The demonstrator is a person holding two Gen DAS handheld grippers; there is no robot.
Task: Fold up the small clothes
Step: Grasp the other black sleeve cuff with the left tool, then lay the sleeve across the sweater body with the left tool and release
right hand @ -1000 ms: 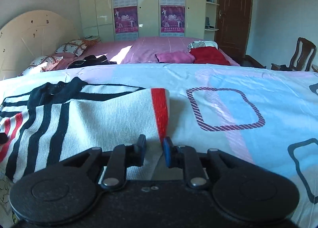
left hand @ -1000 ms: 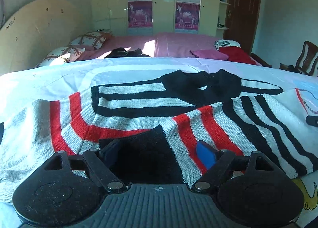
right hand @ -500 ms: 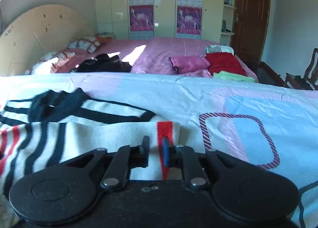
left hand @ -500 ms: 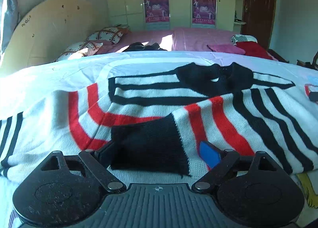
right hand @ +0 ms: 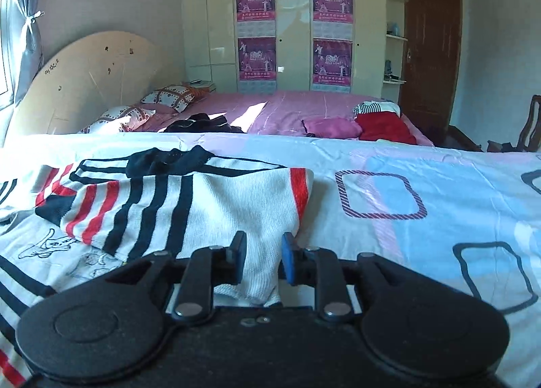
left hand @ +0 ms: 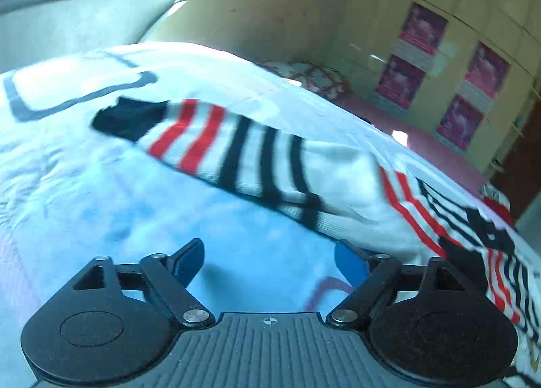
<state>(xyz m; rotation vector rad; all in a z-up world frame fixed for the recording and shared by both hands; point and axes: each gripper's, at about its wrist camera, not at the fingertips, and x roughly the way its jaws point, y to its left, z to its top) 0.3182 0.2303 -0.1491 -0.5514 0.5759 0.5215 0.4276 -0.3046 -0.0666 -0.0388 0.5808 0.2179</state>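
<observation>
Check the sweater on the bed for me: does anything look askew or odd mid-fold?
Yes. One sleeve of the striped sweater sticks straight out across the bedsheet, unfolded, while the other lies folded over the body. Only the right gripper has knit between its fingers; the left gripper is closing on nothing.

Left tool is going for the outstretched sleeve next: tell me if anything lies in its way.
Nothing visible does. Only bare bedsheet lies between the left tool, whose jaws are closing on nothing, and the striped sleeve.
</observation>
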